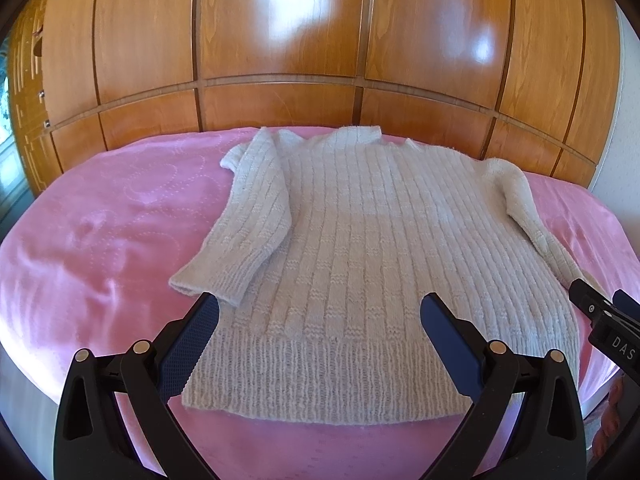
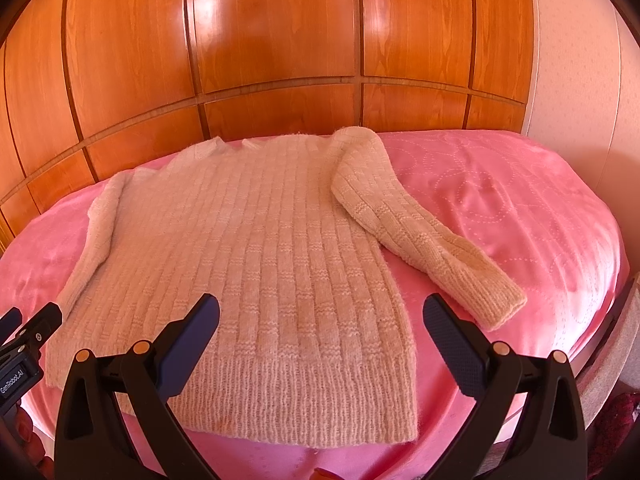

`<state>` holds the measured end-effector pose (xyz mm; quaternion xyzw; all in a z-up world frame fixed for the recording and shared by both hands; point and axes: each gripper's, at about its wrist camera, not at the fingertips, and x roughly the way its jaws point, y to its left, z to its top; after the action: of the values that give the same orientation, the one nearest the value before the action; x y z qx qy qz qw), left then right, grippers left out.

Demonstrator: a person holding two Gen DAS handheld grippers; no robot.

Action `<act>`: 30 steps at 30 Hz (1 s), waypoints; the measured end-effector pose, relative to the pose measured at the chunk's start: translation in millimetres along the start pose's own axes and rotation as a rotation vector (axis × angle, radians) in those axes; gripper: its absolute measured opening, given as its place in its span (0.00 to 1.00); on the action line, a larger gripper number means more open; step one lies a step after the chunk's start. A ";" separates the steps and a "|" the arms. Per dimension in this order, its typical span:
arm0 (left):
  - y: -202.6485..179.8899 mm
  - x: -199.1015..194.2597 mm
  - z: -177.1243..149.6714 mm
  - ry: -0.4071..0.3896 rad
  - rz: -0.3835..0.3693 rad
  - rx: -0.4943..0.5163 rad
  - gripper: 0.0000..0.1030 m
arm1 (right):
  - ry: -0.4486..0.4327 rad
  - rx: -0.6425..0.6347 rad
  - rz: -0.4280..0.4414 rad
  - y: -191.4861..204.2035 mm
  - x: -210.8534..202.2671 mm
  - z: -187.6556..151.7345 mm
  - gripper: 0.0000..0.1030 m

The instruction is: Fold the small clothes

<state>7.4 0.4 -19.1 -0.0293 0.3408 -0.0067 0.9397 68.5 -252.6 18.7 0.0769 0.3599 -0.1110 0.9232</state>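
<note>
- Flat on the bed (image 1: pixel 100 216) lies a cream ribbed sweater (image 1: pixel 360 248), spread face-up on the pink quilted cover, collar toward twelve o'clock and ribbed hem toward six.
- From the left wrist view, the left claw (image 1: pixel 320 312) hovers over the hem with its two blue-padded fingers (image 1: pixel 192 344) spread wide apart, gripping nothing; the hem band shows between them.
- One sleeve (image 1: pixel 240 232) is laid along the sweater's edge at about ten o'clock, its cuff ending just beside the tip of the finger at seven o'clock.
- At three o'clock in that view the other sleeve (image 1: pixel 532 220) runs down toward the edge of the picture, where the tip of the right claw (image 1: pixel 600 312) shows close to its cuff; whether they touch cannot be told.
- From the right wrist view, the right claw (image 2: pixel 320 312) also stands with its fingers wide apart and holds nothing, poised above the sweater (image 2: pixel 248 248) near its hem corner at five o'clock.
- There the sleeve (image 2: pixel 420 232) slants across the cover from one o'clock to four o'clock, lying apart from the sweater's body lower down, cuff near the claw's finger at four o'clock.
- Beyond the bed, at twelve o'clock, stands a glossy panelled wooden wardrobe (image 2: pixel 280 40).
</note>
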 end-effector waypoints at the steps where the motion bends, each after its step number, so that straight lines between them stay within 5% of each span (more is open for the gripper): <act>1: 0.7 0.9 -0.1 0.003 -0.008 -0.003 0.97 | 0.000 0.001 -0.002 -0.6 0.3 0.1 0.98; 17: 17.1 38.7 -8.0 0.180 -0.191 -0.073 0.97 | 0.026 -0.034 -0.037 -0.4 29.9 7.4 0.98; 24: 49.9 53.5 0.9 0.153 -0.080 -0.081 0.97 | 0.013 -0.119 0.056 11.8 77.2 28.8 0.98; 30: 94.9 62.5 11.7 0.067 -0.011 -0.149 0.97 | 0.047 -0.122 -0.020 7.6 124.9 43.0 0.98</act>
<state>62.2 93.6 -55.8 -0.1009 0.3713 0.0125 0.9229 187.7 -273.5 -34.6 0.0193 0.3886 -0.0963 0.9162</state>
